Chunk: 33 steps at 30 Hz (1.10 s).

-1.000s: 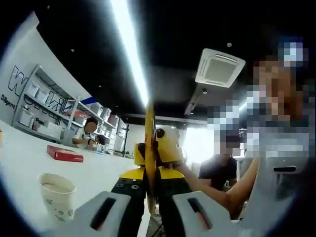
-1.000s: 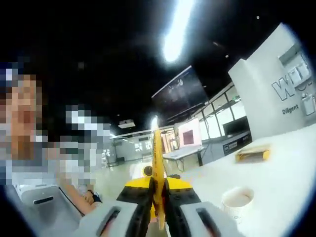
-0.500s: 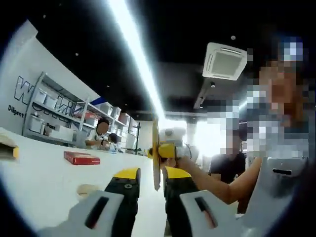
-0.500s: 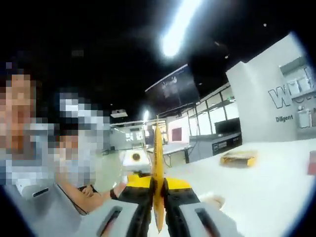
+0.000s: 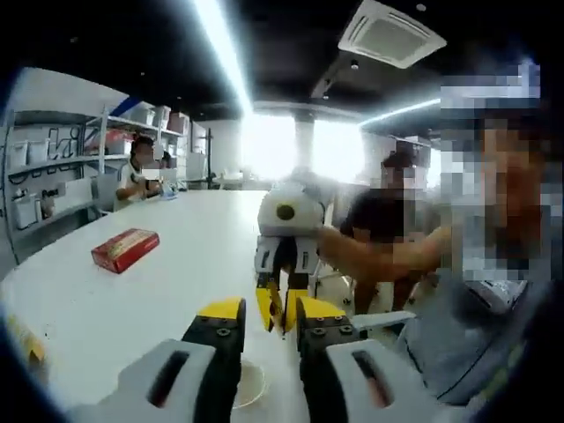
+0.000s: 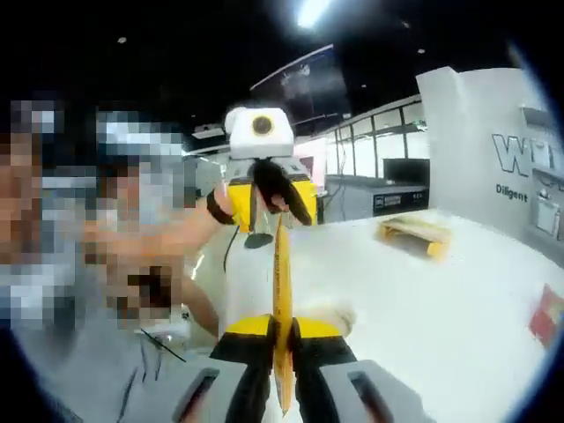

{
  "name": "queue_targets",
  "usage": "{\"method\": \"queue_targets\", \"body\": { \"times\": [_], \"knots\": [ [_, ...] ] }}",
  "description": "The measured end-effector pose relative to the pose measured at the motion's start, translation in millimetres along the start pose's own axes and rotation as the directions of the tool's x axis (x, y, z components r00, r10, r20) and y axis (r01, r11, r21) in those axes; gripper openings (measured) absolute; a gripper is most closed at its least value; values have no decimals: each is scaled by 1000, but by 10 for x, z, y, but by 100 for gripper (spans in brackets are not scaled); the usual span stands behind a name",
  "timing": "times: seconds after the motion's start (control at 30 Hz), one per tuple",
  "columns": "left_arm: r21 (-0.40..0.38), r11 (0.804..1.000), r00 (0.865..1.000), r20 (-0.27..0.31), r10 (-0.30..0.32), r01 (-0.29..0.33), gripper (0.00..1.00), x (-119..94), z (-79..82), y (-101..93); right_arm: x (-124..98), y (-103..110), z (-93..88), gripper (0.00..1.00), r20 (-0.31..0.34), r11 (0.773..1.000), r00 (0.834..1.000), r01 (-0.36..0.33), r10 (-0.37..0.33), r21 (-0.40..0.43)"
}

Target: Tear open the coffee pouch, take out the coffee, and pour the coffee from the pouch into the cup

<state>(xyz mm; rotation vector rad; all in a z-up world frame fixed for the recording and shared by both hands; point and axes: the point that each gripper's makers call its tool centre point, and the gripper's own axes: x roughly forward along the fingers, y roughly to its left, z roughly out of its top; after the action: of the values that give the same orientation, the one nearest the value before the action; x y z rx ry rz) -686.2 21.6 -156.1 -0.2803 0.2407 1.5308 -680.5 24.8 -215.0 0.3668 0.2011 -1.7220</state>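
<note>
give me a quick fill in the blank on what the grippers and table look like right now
1. The right gripper is shut on a ___ coffee pouch.
2. The box lying on the white table is ___.
3. The left gripper has its jaws ___, with the paper cup seen between them.

Missing words: yellow; red; open

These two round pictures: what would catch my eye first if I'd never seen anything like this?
Probably the yellow coffee pouch, seen edge-on in the right gripper view and pinched between the right gripper jaws. The left gripper faces it from beyond the pouch's far end, its jaws apart. In the left gripper view, a paper cup sits low on the white table beneath the jaws, with a red box further off to the left.
</note>
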Motion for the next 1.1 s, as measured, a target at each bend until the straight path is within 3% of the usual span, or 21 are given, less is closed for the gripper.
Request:
{"method": "queue_targets", "body": {
  "times": [0.13,0.23,0.37,0.53,0.6,0.77,0.87,1.03,1.1],
  "knots": [
    [31,999,993,-121,-13,17,26,163,-148,-25,26,-120,-133,9,-114,1000,993,-12,11,-3],
    [35,999,986,-167,-9,15,26,198,-206,35,61,-153,-228,9,-199,999,980,-33,31,-6],
    [57,998,961,-274,23,-7,22,195,-398,168,105,-240,-321,9,-326,999,945,-45,35,-23],
    [48,999,948,-318,13,3,14,211,-468,217,136,-310,-326,9,-426,997,905,-49,20,-59],
    [48,999,932,-362,10,7,13,195,-533,232,134,-318,-329,9,-465,995,885,-58,16,-76],
    [48,999,923,-384,-3,23,9,207,-616,264,114,-361,-334,9,-556,992,831,-64,-5,-104],
    [46,999,921,-390,-7,27,6,223,-677,261,88,-329,-399,9,-613,991,790,-82,-3,-110],
    [48,998,939,-345,-8,27,4,280,-754,220,69,-340,-473,9,-651,989,759,-99,5,-107],
    [62,998,947,-322,-1,22,4,294,-790,222,64,-344,-511,9,-656,989,755,-102,4,-111]
  ]
}}
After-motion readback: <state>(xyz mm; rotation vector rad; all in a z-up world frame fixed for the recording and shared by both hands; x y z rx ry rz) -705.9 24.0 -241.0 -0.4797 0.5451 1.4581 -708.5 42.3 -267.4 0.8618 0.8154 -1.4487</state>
